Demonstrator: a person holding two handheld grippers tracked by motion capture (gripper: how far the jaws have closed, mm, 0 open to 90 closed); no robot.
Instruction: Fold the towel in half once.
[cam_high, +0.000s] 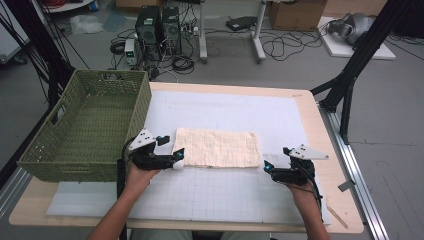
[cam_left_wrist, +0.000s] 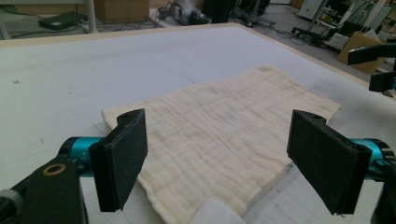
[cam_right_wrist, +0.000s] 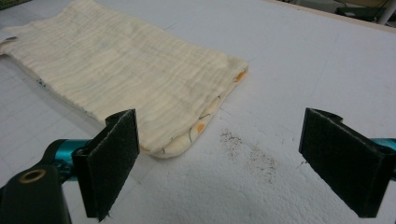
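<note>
Cloth (cam_high: 217, 148): cream, faint crinkled weave; orange and dark print peeking at folded edge in right gripper view.
Mat (cam_high: 235, 112): white, thin grey grid; dark speckled smudge near cloth corner.
Basket (cam_high: 45, 155): olive green, woven.
Table (cam_high: 312, 107): pale wood edge.
Left gripper (cam_high: 176, 155): black pads, teal fittings, grey top plate.
Right gripper (cam_high: 270, 167): same black, teal, grey.
</note>
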